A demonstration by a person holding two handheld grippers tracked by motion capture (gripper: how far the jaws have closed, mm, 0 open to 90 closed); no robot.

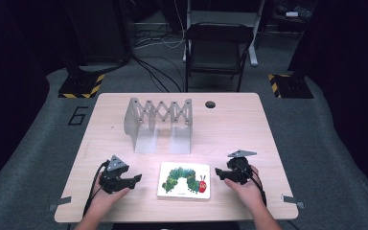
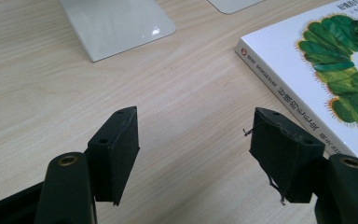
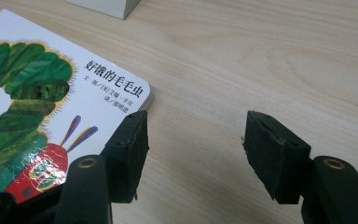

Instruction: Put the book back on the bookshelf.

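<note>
- Picture book [image 1: 184, 180], white-covered with a green caterpillar and a red head, lies flat on the near middle of the wooden table [image 1: 239, 124], between the two hand-held grippers and close to the person's edge.
- Left gripper [image 1: 137, 178] sits just beside the book's left edge, held in the person's left hand [image 1: 106, 196]; its jaws stand apart with only bare tabletop between them, gripping nothing. In the left gripper view [image 2: 196, 151] the book's spine [image 2: 289, 100], printed with small characters, runs just off the right-hand jaw; whether that jaw touches it cannot be told.
- Right gripper [image 1: 217, 171] rests just beside the book's right edge in the person's right hand [image 1: 247, 187], jaws likewise parted and holding nothing. In the right gripper view [image 3: 196, 149] the left-hand jaw sits at the cover's corner beside the printed title [image 3: 116, 86], while the other jaw is over plain wood.
- Grey three-cornered plates top both grippers, and black cables trail from them toward the near table edge.
- Expandable bookend rack [image 1: 159, 125], pale metal with a scissor lattice along its top and flat base plates, stands upright farther back on the table, well apart from the book and directly behind it.
- Round cable hole [image 1: 210, 104] marks the tabletop near its far edge, to the right of the rack.
- Folding chair [image 1: 219, 48], dark, stands on the grey floor beyond the table, with cables lying nearby and yellow-and-black striped stand bases at either side.
</note>
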